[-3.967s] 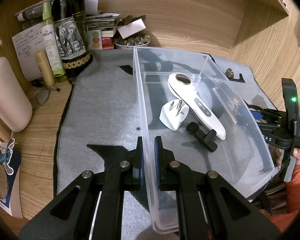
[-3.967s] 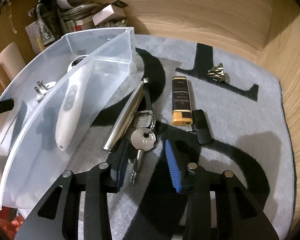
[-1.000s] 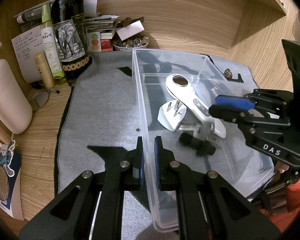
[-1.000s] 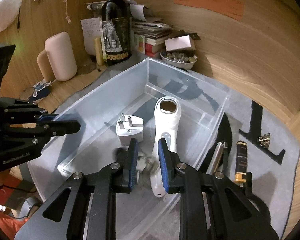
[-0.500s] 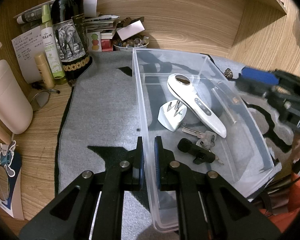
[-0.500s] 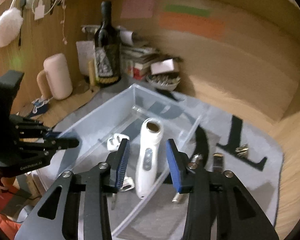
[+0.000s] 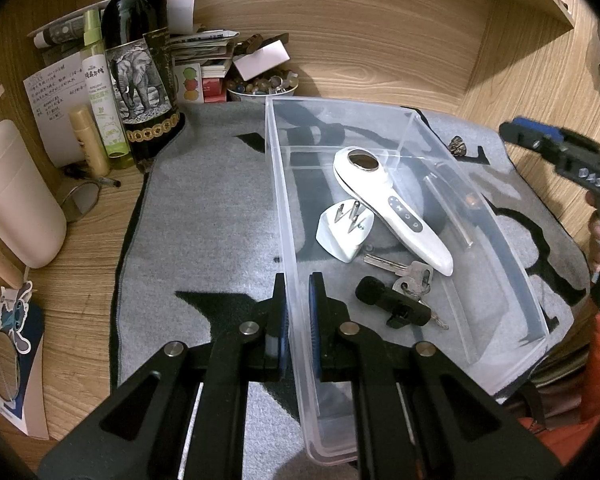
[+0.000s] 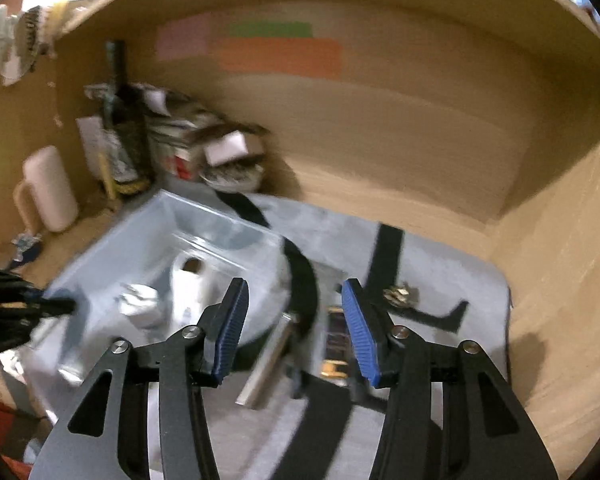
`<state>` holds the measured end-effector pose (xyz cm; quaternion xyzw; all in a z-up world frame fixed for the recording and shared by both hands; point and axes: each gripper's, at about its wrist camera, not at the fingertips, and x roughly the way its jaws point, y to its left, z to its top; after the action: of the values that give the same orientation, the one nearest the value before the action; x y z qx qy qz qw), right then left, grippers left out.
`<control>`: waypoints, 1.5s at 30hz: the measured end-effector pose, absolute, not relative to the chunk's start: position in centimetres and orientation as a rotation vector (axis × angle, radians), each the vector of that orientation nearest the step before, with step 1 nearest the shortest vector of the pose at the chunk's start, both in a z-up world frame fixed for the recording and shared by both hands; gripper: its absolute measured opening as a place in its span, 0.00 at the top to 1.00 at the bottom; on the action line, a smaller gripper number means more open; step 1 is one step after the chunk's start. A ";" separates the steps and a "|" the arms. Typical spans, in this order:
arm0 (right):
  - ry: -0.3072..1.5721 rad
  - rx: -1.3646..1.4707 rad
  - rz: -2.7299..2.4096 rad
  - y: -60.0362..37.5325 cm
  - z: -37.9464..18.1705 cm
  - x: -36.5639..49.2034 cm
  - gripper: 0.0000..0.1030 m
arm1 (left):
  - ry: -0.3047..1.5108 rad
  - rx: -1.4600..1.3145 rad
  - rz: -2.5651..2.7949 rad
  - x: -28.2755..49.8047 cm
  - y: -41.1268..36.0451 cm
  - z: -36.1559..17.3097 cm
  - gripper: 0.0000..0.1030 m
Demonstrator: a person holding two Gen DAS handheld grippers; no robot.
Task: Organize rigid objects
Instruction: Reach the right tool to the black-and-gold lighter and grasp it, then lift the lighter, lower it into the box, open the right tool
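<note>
My left gripper (image 7: 298, 296) is shut on the near left wall of a clear plastic bin (image 7: 284, 208). In the bin lie a white handheld device (image 7: 396, 212), a white plug adapter (image 7: 342, 232), a bunch of keys (image 7: 410, 280) and a small black part (image 7: 392, 307). My right gripper (image 8: 294, 320) is open and empty, raised above the mat right of the bin (image 8: 140, 248). Below it on the mat lie a silver metal tube (image 8: 266, 364) and a black-and-gold lighter (image 8: 334, 344). The right wrist view is blurred.
A grey mat with black shapes (image 7: 204, 208) covers the wooden desk. A wine bottle (image 7: 140, 64), spray bottle (image 7: 100, 92), bowl of beads (image 7: 260, 86) and papers stand at the back left. A small metal trinket (image 8: 398, 293) lies on the mat's right side.
My right gripper let the keys go into the bin, opened wider, and swung up and right out over the mat. My left gripper stays shut on the bin wall.
</note>
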<state>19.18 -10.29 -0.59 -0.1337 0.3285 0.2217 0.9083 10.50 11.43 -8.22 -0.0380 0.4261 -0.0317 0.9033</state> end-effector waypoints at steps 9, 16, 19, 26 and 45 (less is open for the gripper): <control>0.851 -0.254 0.377 -12.4 -6.0 23.2 0.56 | 0.884 -0.080 -0.065 10.5 11.7 -8.3 0.92; 0.929 -0.257 0.366 -12.6 -9.0 24.8 0.56 | 0.887 -0.079 -0.066 10.5 11.9 -8.4 0.92; 0.964 -0.254 0.361 -12.6 -10.2 25.4 0.56 | 0.887 -0.079 -0.066 10.5 11.9 -8.4 0.92; 0.940 -0.269 0.385 -12.1 -10.2 25.1 0.79 | 0.887 -0.079 -0.066 10.5 11.9 -8.4 0.92; 0.739 -0.248 0.407 -12.6 -3.0 22.1 0.79 | 0.887 -0.077 -0.066 10.4 12.1 -8.5 0.92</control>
<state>22.11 -12.57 -3.00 -0.1198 0.3577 0.1971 0.9049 10.37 12.08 -8.50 -0.0373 0.4289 -0.0317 0.9020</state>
